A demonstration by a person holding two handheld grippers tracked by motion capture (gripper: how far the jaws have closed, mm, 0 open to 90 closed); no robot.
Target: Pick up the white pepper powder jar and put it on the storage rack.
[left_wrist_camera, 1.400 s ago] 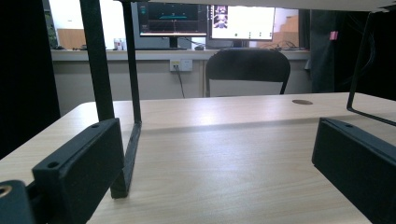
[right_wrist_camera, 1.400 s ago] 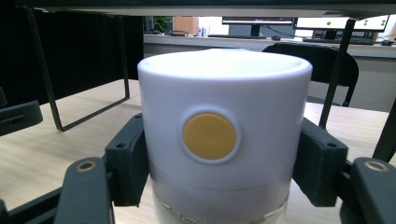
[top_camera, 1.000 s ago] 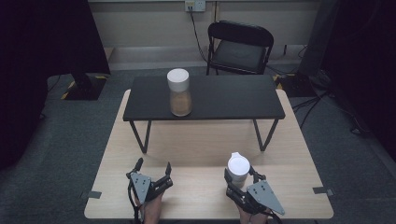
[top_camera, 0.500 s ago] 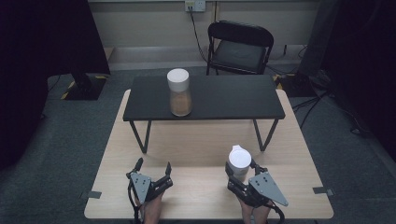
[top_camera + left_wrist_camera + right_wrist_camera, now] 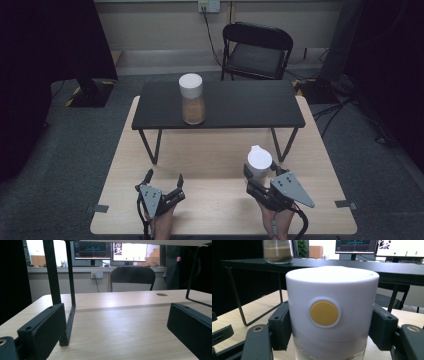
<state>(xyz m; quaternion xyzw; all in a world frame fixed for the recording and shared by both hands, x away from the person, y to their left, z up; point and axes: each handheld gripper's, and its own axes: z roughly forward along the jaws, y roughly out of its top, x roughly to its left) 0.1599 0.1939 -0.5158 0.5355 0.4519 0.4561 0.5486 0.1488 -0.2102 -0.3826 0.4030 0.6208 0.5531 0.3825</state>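
Am gripping white-lidded jar (image 5: 259, 164) in right gripper (image 5: 262, 181), jaws pressing on lid sides; jar sitting at 5 o'clock on wooden table (image 5: 220, 210). Yellow dot (image 5: 324, 313) on lid facing my camera. Left gripper (image 5: 162, 186) resting at 7 o'clock, jaws wide, gripping nothing. Step in hand, judging: lifting jar clear. Next move probably calling for carrying it toward 12 o'clock onto black shelf (image 5: 240, 105), beside brown-filled jar (image 5: 192, 99), clearing shelf edge. Held jar's contents and base hard to make out.

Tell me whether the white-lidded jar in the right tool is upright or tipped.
Upright. The jar stands vertical between the right tool's jaws, its white lid level on top.
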